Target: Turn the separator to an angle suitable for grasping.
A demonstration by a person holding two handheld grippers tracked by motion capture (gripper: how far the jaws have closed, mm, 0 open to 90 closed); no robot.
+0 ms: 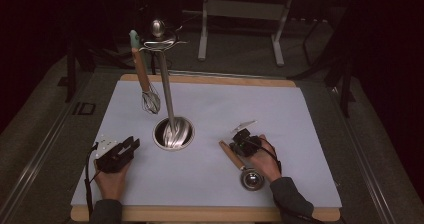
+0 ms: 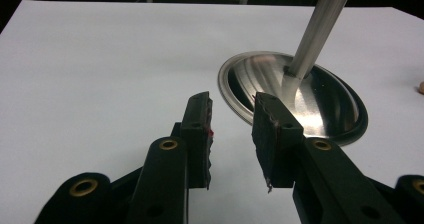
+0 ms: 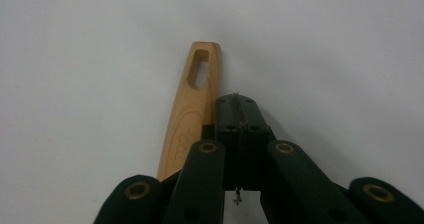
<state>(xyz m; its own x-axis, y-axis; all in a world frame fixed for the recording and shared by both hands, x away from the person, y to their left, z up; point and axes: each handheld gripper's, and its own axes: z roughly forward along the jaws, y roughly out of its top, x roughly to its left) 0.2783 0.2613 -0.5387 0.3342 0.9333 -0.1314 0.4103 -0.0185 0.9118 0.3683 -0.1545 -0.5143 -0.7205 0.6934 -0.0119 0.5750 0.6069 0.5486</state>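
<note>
A metal utensil stand has a round dished base and a tall pole. A whisk with a wooden handle hangs from its top. A ladle-like utensil lies at the right, with a wooden handle and a small metal bowl. My right gripper is shut with nothing between its jaws; the slotted handle end lies just beside and under it. My left gripper rests open left of the base, holding nothing.
A white sheet covers a wooden board on a grey surface. Dark floor and table legs lie beyond the far edge. There is bare sheet in front of the base and at the far right.
</note>
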